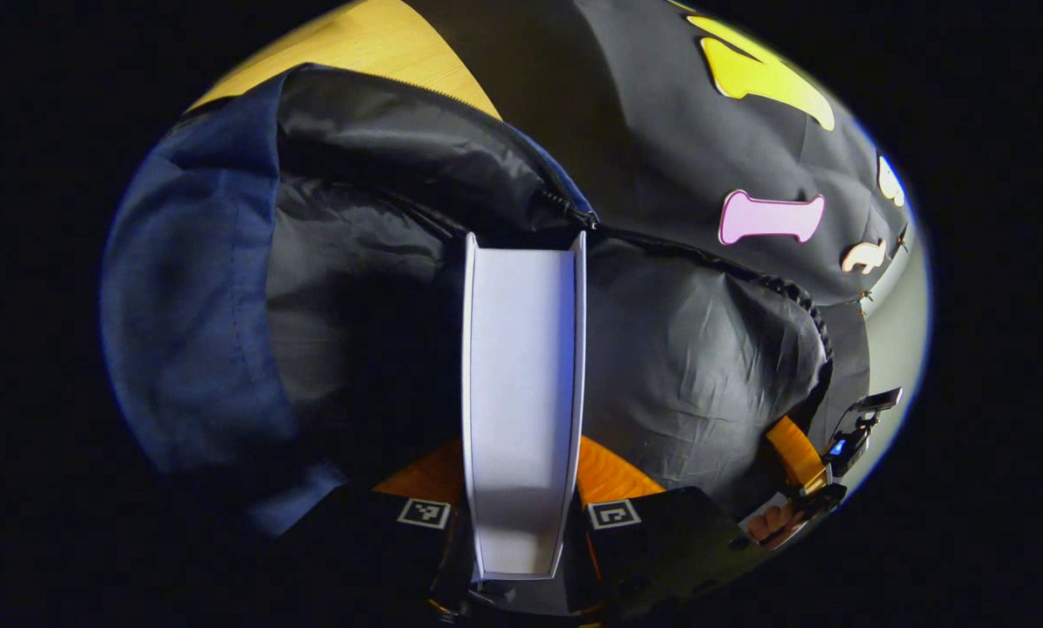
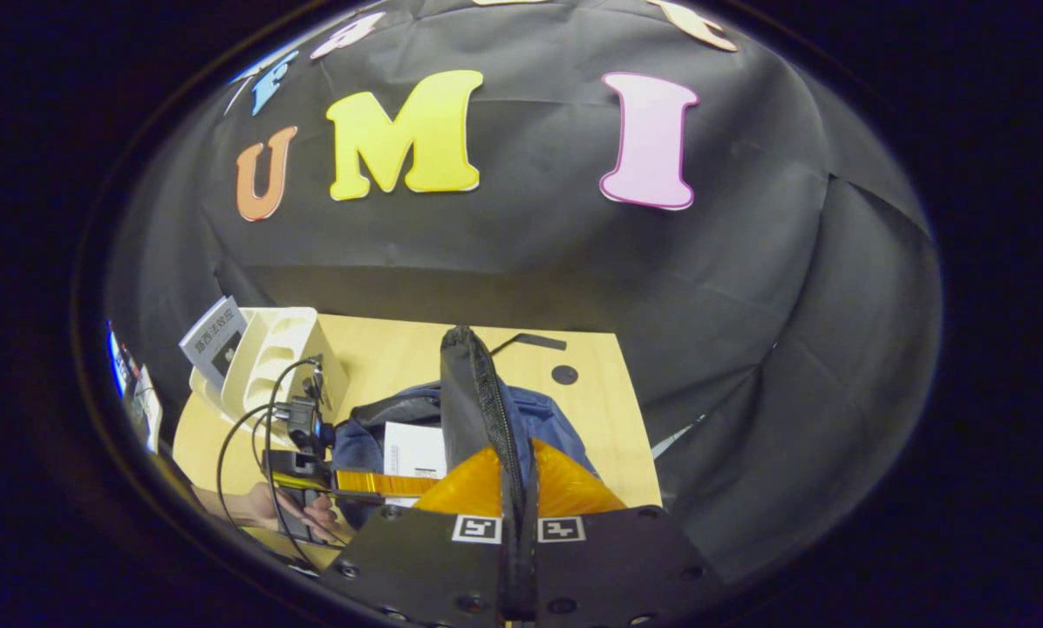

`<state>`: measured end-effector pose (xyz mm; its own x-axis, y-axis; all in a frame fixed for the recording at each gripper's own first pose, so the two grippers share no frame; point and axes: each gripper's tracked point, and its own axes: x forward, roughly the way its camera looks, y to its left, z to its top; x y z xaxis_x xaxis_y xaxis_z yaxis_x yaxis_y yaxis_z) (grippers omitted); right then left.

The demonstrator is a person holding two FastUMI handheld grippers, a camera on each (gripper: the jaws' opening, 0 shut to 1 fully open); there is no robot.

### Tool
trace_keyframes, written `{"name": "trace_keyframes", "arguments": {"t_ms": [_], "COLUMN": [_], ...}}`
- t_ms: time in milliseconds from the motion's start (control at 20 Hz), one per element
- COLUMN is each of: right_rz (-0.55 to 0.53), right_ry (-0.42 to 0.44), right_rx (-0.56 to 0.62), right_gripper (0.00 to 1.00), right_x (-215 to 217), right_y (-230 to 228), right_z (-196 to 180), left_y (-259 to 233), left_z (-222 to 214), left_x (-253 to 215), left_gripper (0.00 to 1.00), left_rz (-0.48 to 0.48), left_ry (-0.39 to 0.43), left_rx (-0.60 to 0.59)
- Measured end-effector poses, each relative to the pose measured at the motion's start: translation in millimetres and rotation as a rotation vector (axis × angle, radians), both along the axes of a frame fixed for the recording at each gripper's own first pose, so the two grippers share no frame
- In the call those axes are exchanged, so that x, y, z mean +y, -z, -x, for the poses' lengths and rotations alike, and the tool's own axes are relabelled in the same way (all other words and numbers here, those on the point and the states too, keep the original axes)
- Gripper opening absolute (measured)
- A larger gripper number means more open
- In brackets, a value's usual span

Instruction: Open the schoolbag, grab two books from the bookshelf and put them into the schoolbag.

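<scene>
In the left gripper view my left gripper [image 1: 521, 488] is shut on a white book [image 1: 521, 366], held edge-on. The book's far end reaches into the open mouth of the blue schoolbag [image 1: 190, 288], between its black lining walls. My right gripper [image 2: 518, 475] is shut on the bag's black zippered rim [image 2: 473, 392] and holds it up. In the right gripper view the white book [image 2: 414, 449] stands in the schoolbag [image 2: 556, 419], with the left gripper [image 2: 347, 481] and a hand at its left. The right gripper [image 1: 814, 488] also shows at the bag's right rim.
The bag sits on a wooden table [image 2: 382, 349]. A white bookshelf [image 2: 269, 358] stands at the table's left end with a grey book [image 2: 214, 336] leaning in it. Cables [image 2: 251, 427] hang by the left gripper. The black booth wall is close behind.
</scene>
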<state>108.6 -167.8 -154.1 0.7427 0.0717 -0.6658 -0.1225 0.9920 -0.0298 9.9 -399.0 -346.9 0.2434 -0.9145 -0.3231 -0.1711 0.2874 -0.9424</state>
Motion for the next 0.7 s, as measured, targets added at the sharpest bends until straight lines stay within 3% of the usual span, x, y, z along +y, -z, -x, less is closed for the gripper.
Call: {"name": "trace_keyframes", "arguments": {"t_ms": [300,400,450,500,550,600,700], "right_rz": [0.022,0.024,0.023,0.023,0.023,0.023,0.026], "right_ry": [-0.028,-0.032,-0.034,-0.036,-0.037,-0.039,-0.041], "right_rx": [-0.006,-0.003,-0.003,-0.002,-0.004,-0.006,-0.009], "right_gripper": [0.00,0.00,0.00,0.00,0.01,0.00,0.00], "right_x": [6.4,10.4,11.7,13.5,15.2,16.8,19.8], "right_y": [3.3,6.4,8.2,9.5,10.9,11.0,11.7], "right_z": [-2.2,-3.8,-3.2,-3.7,-3.2,-3.8,-4.6], "left_y": [17.3,33.4,42.2,49.5,48.1,48.5,38.4], "left_z": [4.5,10.1,14.2,16.7,14.9,16.7,22.7], "left_x": [3.3,11.6,19.3,25.5,34.1,45.6,68.9], "left_gripper": [0.50,0.47,0.64,0.60,0.85,0.78,0.78], "left_rz": [-0.013,-0.123,-0.183,-0.239,-0.256,-0.301,-0.410], "left_ry": [0.044,0.093,0.115,0.131,0.126,0.126,0.143], "left_rx": [0.047,0.046,0.055,0.074,0.097,0.117,0.128]}}
